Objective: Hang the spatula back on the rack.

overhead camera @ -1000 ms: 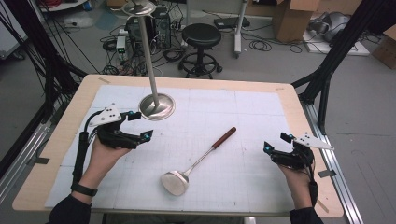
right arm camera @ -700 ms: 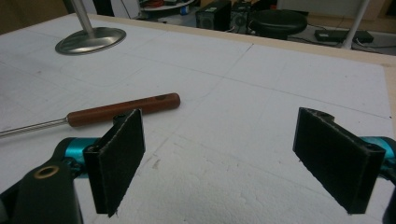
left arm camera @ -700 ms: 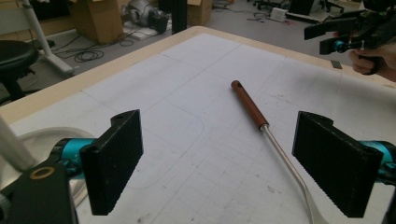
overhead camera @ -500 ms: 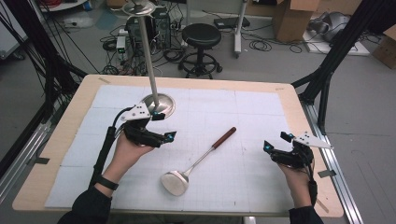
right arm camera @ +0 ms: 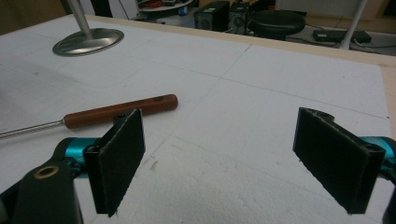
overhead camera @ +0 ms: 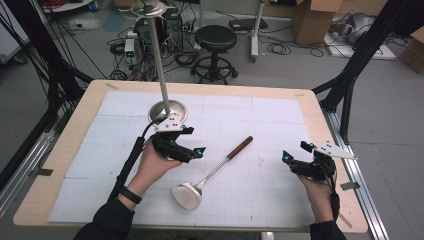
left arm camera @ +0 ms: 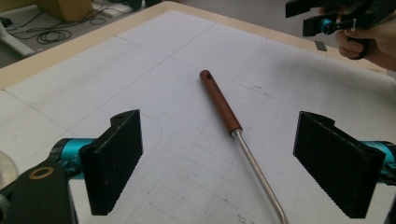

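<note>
So my left tool (overhead camera: 199,151) hovers jaws wide just beside the steel ladle with the reddish-brown wooden handle (overhead camera: 215,170), lined up over its shaft because that's probably my grab. The ladle lies diagonally mid-surface on the white gridded foam mat (overhead camera: 280,125). My right tool (overhead camera: 286,157), also wide and empty, waits well apart. The high view shows the bowl; the left gripper view shows just handle and shaft.

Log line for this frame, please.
left gripper: open, nearing ladle handle | right gripper: open, idle at table edge | ladle: flat, untouched
</note>
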